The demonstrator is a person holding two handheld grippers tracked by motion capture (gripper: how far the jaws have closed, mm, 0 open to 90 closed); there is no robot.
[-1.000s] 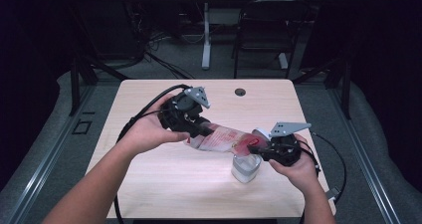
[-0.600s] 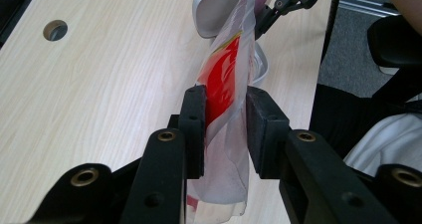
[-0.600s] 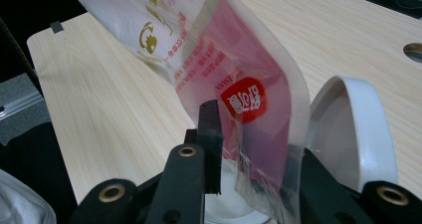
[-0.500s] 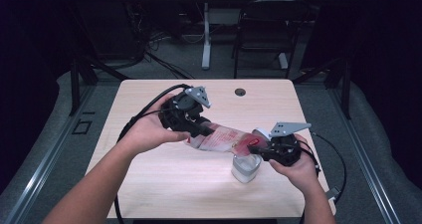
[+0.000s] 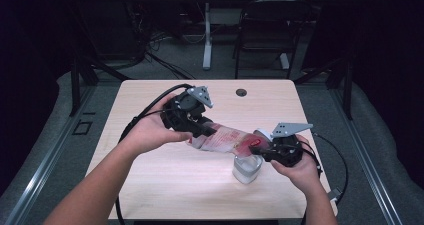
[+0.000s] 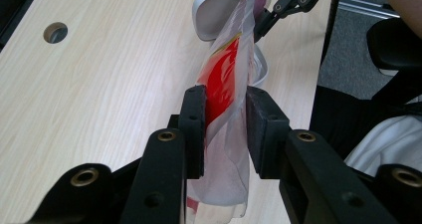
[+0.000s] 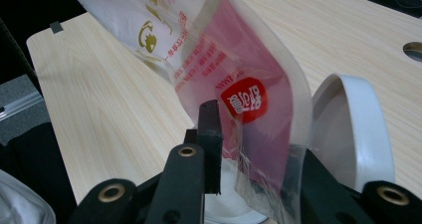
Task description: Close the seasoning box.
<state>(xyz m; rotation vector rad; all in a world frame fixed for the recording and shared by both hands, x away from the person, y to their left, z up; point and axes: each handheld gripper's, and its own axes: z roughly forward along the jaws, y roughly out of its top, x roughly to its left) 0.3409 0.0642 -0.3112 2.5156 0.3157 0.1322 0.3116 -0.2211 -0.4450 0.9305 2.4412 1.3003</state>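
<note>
A clear plastic bag with red and gold print hangs stretched above the table between my two grippers. My left gripper is shut on its upper left end; in the left gripper view the pads squeeze the crumpled film of the bag. My right gripper is shut on the lower right end, just over a small white container. In the right gripper view the bag covers the right jaw, and the container's open lid stands beside it.
The light wooden table has a round cable hole near its far edge. Black cables trail from both grippers, one looping off the right side. A dark chair and a table leg stand beyond.
</note>
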